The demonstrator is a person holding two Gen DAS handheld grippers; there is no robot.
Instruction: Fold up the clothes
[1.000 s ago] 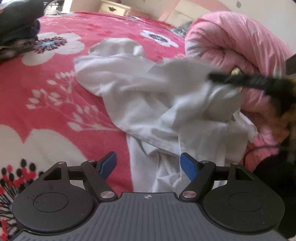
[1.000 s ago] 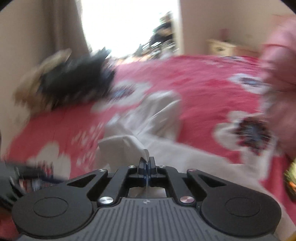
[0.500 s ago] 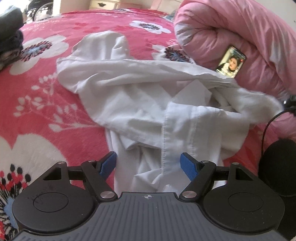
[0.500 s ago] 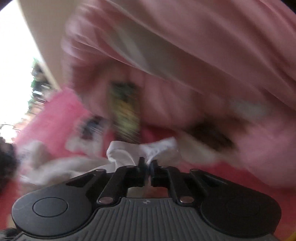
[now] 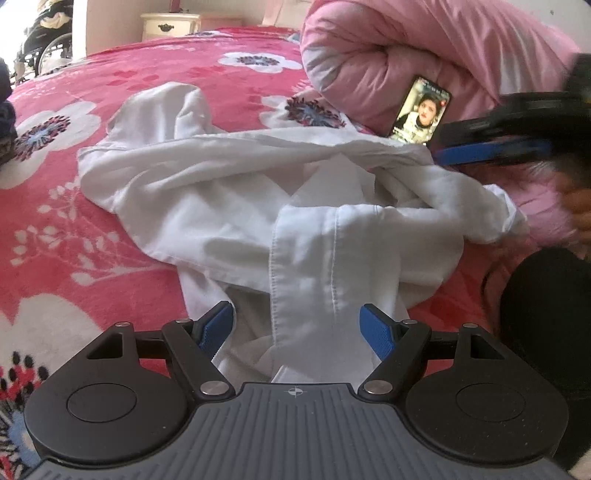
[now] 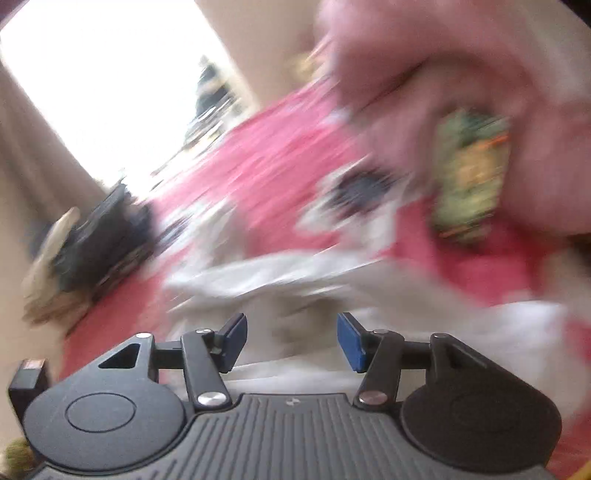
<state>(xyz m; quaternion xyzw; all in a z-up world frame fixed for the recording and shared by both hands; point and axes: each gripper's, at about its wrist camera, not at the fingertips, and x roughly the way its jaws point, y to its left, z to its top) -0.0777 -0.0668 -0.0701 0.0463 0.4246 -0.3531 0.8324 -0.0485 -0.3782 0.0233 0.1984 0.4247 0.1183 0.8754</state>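
A crumpled white shirt [image 5: 236, 206] lies on the red flowered bedspread [image 5: 74, 236], its button placket running toward me. My left gripper [image 5: 297, 332] hovers open just over the shirt's near part, blue pads wide apart and not pressing the cloth. In the left wrist view my right gripper [image 5: 495, 147] shows blurred at the right edge, beside the shirt's far right fold. In its own blurred view the right gripper [image 6: 291, 341] has its jaws opening, with white cloth [image 6: 295, 280] below and beyond them but nothing pinched between the pads.
A rolled pink quilt [image 5: 424, 51] fills the back right, with a lit phone [image 5: 421, 110] leaning on it. A dark clothes pile [image 6: 99, 236] sits at the bed's far left. A black object [image 5: 546, 314] and cable lie at the right. A cream nightstand [image 5: 170, 24] stands behind.
The right gripper let go of the white cloth it pinched and its jaws parted as it swung. The shirt's right fold settled on the bed. The left gripper drifted slightly, still open.
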